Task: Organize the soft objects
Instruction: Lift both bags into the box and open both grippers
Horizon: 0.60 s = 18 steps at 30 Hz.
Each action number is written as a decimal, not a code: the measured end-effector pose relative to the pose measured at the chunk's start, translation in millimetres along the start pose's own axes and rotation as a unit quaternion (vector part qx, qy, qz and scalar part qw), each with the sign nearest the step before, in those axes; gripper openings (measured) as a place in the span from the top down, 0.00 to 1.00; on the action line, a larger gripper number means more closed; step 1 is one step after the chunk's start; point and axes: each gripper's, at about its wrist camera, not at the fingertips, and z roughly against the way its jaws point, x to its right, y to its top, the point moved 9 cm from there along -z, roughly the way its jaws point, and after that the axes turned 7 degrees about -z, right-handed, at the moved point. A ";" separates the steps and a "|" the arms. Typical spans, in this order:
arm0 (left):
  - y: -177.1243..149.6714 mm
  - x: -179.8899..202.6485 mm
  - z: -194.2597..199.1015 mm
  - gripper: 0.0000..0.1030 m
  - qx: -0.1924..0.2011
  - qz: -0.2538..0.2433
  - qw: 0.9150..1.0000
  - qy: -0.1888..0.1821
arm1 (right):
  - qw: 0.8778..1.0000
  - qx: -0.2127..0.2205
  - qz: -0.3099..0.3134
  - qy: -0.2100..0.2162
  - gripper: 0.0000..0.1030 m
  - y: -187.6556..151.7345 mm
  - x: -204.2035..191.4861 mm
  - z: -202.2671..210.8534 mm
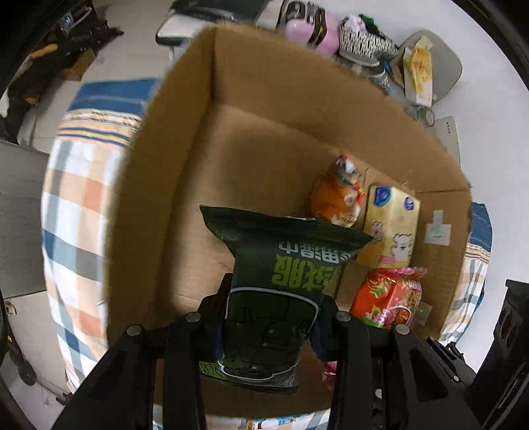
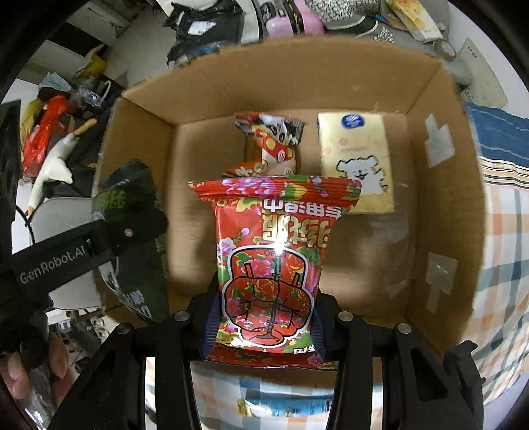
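Observation:
My left gripper [image 1: 269, 317] is shut on a dark green wet-wipe pack [image 1: 281, 281] and holds it over the open cardboard box [image 1: 185, 172]. My right gripper [image 2: 264, 317] is shut on a red floral wet-wipe pack [image 2: 271, 251] over the same box [image 2: 439, 198]. On the box floor lie an orange snack bag [image 2: 267, 149] and a yellow tissue pack [image 2: 360, 162]; both also show in the left wrist view, the snack bag [image 1: 337, 195] and the tissue pack [image 1: 391, 225]. The red pack [image 1: 386, 297] shows at the right of the left view. The left gripper with the green pack [image 2: 129, 198] shows at the left of the right view.
The box sits on a checked blue and orange bedsheet [image 1: 76, 205]. Beyond the box are a pink item [image 1: 310, 29], a patterned basket [image 1: 363, 39] and a yellow packet [image 1: 418, 72]. A white plush toy [image 2: 56, 165] and clutter lie on the left.

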 end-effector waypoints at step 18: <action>-18.5 11.3 -31.2 0.61 -0.047 -0.029 0.998 0.031 | 0.999 -0.039 0.001 -0.020 0.46 9.2 10.2 -56.9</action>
